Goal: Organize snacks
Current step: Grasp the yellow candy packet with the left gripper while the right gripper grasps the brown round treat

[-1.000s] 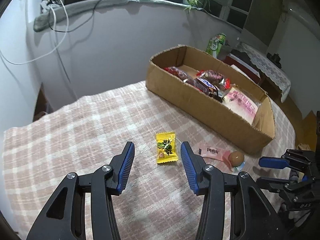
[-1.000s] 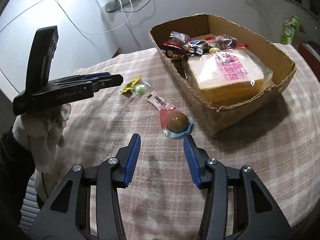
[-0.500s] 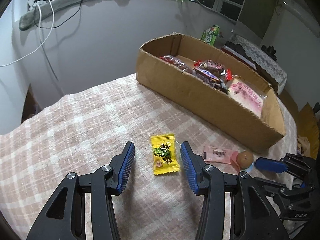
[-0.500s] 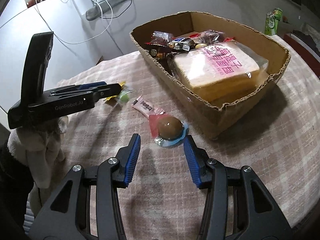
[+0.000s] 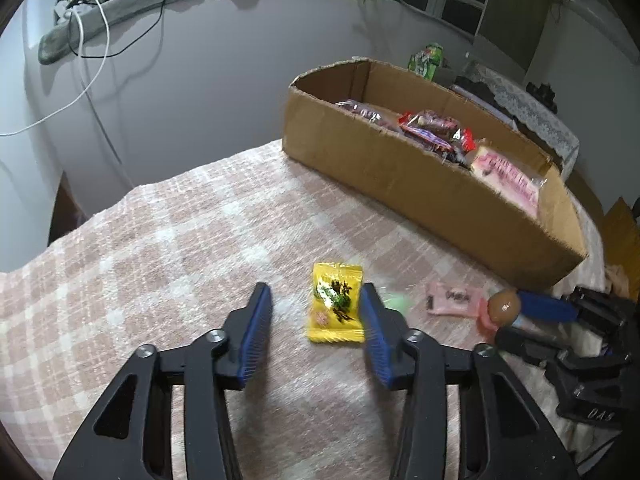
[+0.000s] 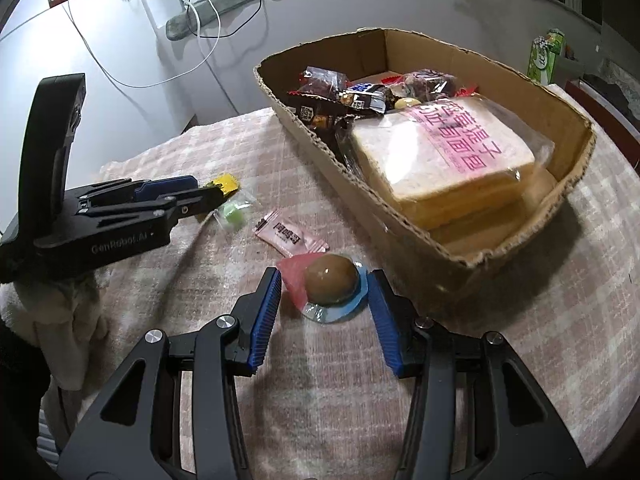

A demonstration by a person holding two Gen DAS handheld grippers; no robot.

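My left gripper (image 5: 316,312) is open, its fingers either side of a yellow snack packet (image 5: 336,308) lying on the checked tablecloth. My right gripper (image 6: 324,296) is open around a packaged brown egg (image 6: 331,279), which also shows in the left wrist view (image 5: 505,306). A pink sachet (image 6: 290,235) and a small green candy (image 6: 233,213) lie between the two snacks. The cardboard box (image 6: 440,236) holds a bread loaf (image 6: 440,160) and several dark and red snack packets (image 6: 340,96).
The left gripper shows in the right wrist view (image 6: 188,196), over the yellow packet. The box's near wall (image 5: 420,192) stands just behind the loose snacks. A green carton (image 6: 546,56) stands beyond the box. The table edge runs along the wall at the far left.
Both grippers have moved forward and down. The yellow packet now lies between the left fingers, and the egg between the right fingers. Nothing has been gripped.
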